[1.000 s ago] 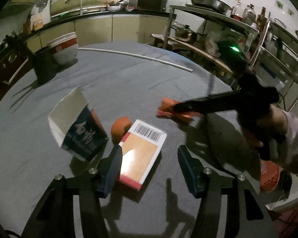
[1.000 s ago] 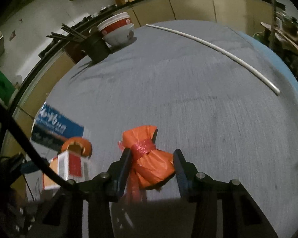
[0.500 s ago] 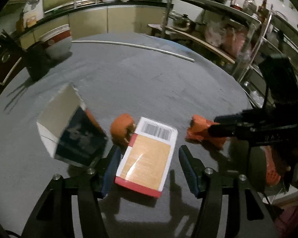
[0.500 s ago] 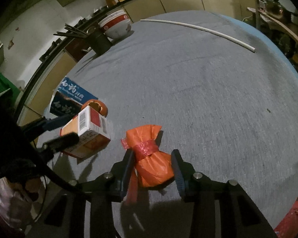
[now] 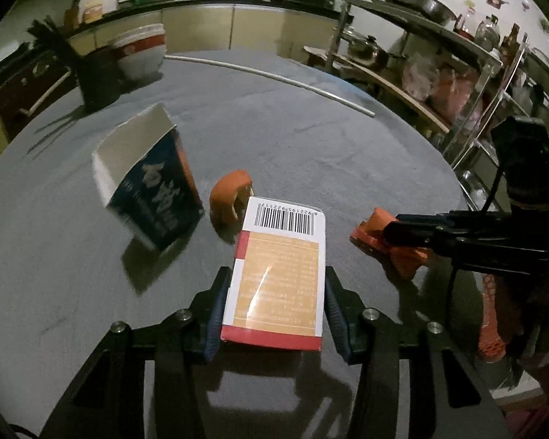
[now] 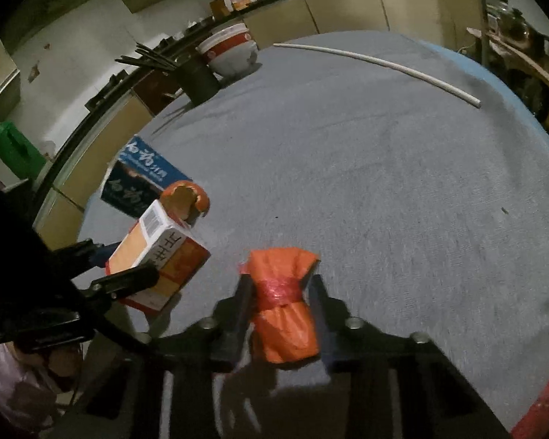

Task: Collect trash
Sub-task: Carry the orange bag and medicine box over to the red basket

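My left gripper (image 5: 274,307) is shut on an orange-and-white carton with a barcode (image 5: 280,274), its jaws against both sides. The carton also shows in the right wrist view (image 6: 157,256). My right gripper (image 6: 280,311) is shut on a tied orange plastic bag (image 6: 283,311), also seen in the left wrist view (image 5: 388,245). An orange peel (image 5: 230,197) lies just beyond the carton. A blue-and-white box (image 5: 150,183) stands tilted to its left. All rest on a round table with a grey cloth (image 6: 384,164).
A black holder with chopsticks (image 5: 99,80) and a red-and-white bowl (image 5: 139,51) stand at the table's far left. A white rod (image 5: 271,73) lies across the far side. Metal shelves with pots (image 5: 439,73) stand to the right. A red basket (image 5: 494,322) sits below the table edge.
My left gripper moved forward around the carton and closed on it. My right gripper kept its hold on the orange bag and drew back toward the table's near edge.
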A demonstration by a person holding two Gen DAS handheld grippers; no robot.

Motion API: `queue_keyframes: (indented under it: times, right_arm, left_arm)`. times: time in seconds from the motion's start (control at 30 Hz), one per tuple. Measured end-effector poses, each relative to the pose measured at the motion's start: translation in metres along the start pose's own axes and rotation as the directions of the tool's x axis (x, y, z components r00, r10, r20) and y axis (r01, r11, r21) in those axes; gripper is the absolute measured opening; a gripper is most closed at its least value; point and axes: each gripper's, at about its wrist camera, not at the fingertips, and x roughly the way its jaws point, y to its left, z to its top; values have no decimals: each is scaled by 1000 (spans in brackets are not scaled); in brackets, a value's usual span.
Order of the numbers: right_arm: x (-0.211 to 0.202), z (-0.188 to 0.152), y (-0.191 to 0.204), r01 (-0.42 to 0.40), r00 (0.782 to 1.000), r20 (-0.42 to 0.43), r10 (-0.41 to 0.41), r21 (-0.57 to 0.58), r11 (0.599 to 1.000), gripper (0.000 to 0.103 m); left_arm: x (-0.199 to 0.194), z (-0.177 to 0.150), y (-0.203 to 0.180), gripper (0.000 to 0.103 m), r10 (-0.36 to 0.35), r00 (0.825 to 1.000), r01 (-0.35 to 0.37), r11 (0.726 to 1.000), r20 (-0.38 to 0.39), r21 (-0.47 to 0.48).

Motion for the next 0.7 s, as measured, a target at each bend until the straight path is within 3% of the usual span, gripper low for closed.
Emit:
queue_keyframes:
  times: [0.3,0.5,0.7]
  right_arm:
    - [-48,-33,7,-59,997,52,57,46,997,29]
    - [-89,-56,22,-113,986,127,105,51,992,29]
    - [-123,-69,35,-126,974,192,117,32,992,29]
  left_arm:
    - [-62,-40,-25,50,118,989,-116,993,88,-34]
    - [-97,-47,-47,50,223,961,-223,975,165,-18]
    - [-111,-46,-67,50,323,931,-324,946,167,-24]
